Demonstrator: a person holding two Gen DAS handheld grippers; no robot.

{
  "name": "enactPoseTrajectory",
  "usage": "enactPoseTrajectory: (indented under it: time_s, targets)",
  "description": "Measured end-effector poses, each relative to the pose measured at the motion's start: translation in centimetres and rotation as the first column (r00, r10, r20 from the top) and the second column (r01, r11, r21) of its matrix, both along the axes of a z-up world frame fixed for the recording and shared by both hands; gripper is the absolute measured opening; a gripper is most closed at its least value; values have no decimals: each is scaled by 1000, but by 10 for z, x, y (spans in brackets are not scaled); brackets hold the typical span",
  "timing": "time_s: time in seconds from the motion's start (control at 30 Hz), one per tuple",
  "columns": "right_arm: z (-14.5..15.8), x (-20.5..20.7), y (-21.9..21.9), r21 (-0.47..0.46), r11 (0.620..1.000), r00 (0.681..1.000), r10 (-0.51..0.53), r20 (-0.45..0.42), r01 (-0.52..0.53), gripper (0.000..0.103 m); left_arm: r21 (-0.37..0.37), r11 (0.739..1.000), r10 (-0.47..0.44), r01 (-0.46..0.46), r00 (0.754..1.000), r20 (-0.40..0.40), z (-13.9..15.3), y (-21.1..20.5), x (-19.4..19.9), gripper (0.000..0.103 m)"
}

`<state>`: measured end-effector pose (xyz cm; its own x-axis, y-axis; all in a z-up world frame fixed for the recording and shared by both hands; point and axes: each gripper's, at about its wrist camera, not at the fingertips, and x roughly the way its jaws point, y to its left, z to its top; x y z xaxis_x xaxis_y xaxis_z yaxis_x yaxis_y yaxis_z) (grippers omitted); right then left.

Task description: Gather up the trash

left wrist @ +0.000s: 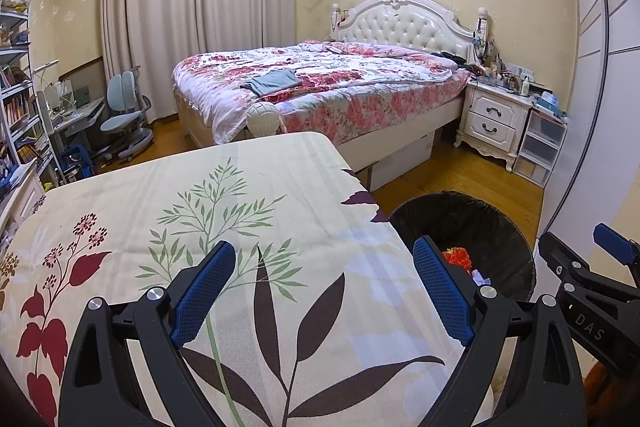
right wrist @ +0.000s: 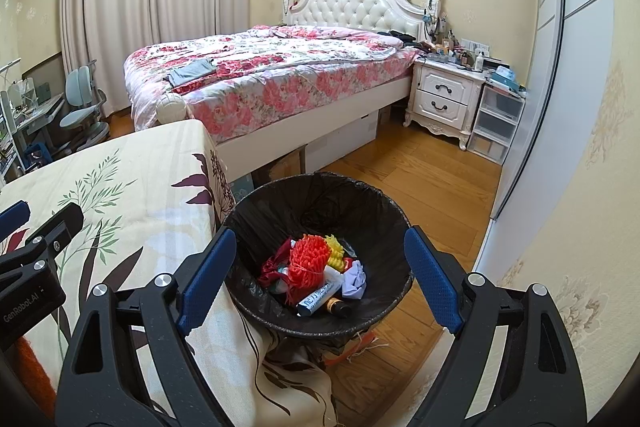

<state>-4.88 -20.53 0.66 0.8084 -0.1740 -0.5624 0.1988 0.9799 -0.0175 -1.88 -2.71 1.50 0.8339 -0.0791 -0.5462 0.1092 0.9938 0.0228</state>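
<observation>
A round bin with a black liner (right wrist: 320,195) stands on the floor beside the table. It holds an orange ruffled piece (right wrist: 306,261), a yellow piece (right wrist: 335,250), crumpled white paper (right wrist: 356,281), a white tube (right wrist: 320,297) and a dark bottle (right wrist: 340,307). My right gripper (right wrist: 320,279) is open and empty above the bin. My left gripper (left wrist: 324,291) is open and empty over the table's leaf-print cloth (left wrist: 200,211). The bin (left wrist: 496,227) and the right gripper (left wrist: 592,275) show at the right of the left wrist view.
The table (right wrist: 132,187) is left of the bin. A bed with a floral quilt (right wrist: 280,75) stands behind, with a white nightstand (right wrist: 444,95) and plastic drawers (right wrist: 496,123) to its right. A wardrobe door (right wrist: 560,87) lines the right. A desk chair (left wrist: 124,115) is at far left.
</observation>
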Motion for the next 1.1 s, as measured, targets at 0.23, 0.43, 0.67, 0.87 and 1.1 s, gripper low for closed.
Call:
enactPoseTrajectory:
  time_s: [0.23, 0.43, 0.67, 0.87, 1.1]
  targets:
    - [-1, -1, 0, 0, 1000, 1000, 0, 1, 0, 84, 8, 1000, -1, 1, 1000, 20, 2, -3, -1, 90]
    - [-1, -1, 0, 1, 1000, 1000, -1, 1, 1, 84, 17, 1000, -8, 8, 999, 33, 3, -5, -2, 90]
    - [-1, -1, 0, 0, 1000, 1000, -1, 1, 1, 84, 19, 1000, -15, 15, 999, 35, 3, -7, -1, 90]
    - [-1, 0, 1, 0, 1000, 1000, -3, 0, 3, 84, 12, 1000, -19, 19, 1000, 24, 1, -5, 1, 90]
    - [-1, 0, 1, -1, 1000, 1000, 2, -3, -2, 84, 5, 1000, -19, 19, 1000, 7, -6, -3, 3, 90]
